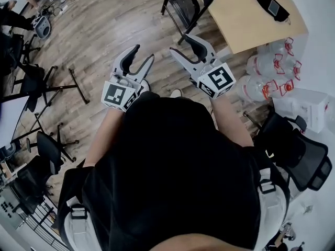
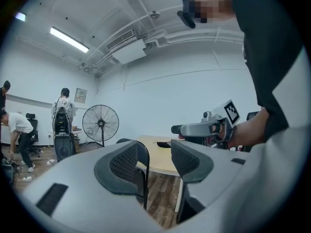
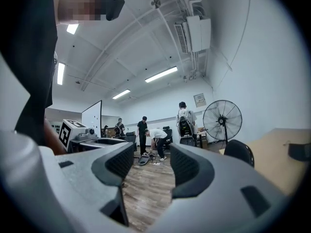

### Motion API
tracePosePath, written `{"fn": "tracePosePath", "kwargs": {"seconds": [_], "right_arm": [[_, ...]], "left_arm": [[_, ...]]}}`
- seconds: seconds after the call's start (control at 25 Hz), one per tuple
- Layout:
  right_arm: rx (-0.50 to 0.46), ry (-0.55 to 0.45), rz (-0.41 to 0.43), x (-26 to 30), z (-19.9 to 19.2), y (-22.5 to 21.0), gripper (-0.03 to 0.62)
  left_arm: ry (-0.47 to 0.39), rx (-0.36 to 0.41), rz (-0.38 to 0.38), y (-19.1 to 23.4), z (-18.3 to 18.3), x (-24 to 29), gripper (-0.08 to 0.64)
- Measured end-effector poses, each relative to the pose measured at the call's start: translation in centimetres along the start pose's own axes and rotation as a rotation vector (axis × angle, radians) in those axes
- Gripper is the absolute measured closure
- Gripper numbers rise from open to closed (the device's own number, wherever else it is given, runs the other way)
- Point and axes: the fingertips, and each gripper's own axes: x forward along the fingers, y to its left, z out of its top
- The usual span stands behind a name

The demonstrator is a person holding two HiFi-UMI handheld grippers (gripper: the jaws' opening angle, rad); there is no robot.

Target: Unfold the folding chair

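Observation:
A black folding chair [image 1: 189, 4] stands beside a light wooden table [image 1: 243, 14] at the top of the head view, and whether it is folded I cannot tell. Both grippers are held level in front of the person, short of the chair. My left gripper [image 1: 144, 54] is open with nothing between its jaws, and the chair [image 2: 140, 181] shows through the gap. My right gripper [image 1: 180, 43] is open too and holds nothing. In the right gripper view the chair's rounded back [image 3: 240, 152] sits to the right of the jaws.
Several clear water jugs [image 1: 269, 69] and a white box [image 1: 306, 106] lie right of the table. Black office chairs [image 1: 298, 150] stand at the right and left. A standing fan [image 2: 100, 124] and several people [image 3: 158, 140] are farther off on the wooden floor.

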Motion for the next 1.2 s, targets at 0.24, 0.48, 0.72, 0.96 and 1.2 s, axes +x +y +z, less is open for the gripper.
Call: {"fn": "tracePosePath", "kwargs": {"seconds": [0.24, 0.48, 0.72, 0.96, 1.2], "right_arm": [[0.067, -0.004, -0.023, -0.3, -0.3, -2.3, 0.373], [0.058, 0.039, -0.045, 2.2, -1.1, -4.7, 0.373], [0.065, 0.071, -0.074, 7.6, -0.5, -8.6, 0.373], [0.048, 0.123, -0.102, 14.4, 0.6, -12.6, 0.373], [0.041, 0.153, -0.157, 21.0, 1.0, -16.5, 0.373]], "left_arm": [[0.011, -0.013, -0.05, 0.3, -0.4, 2.8, 0.353], [-0.002, -0.03, -0.097, 3.0, -0.8, 5.9, 0.359], [-0.02, -0.046, -0.139, 8.9, -0.6, 9.9, 0.365], [-0.055, -0.101, -0.173, 16.0, 0.7, 13.9, 0.388], [-0.066, -0.123, -0.201, 23.4, 1.1, 16.9, 0.39]]}}
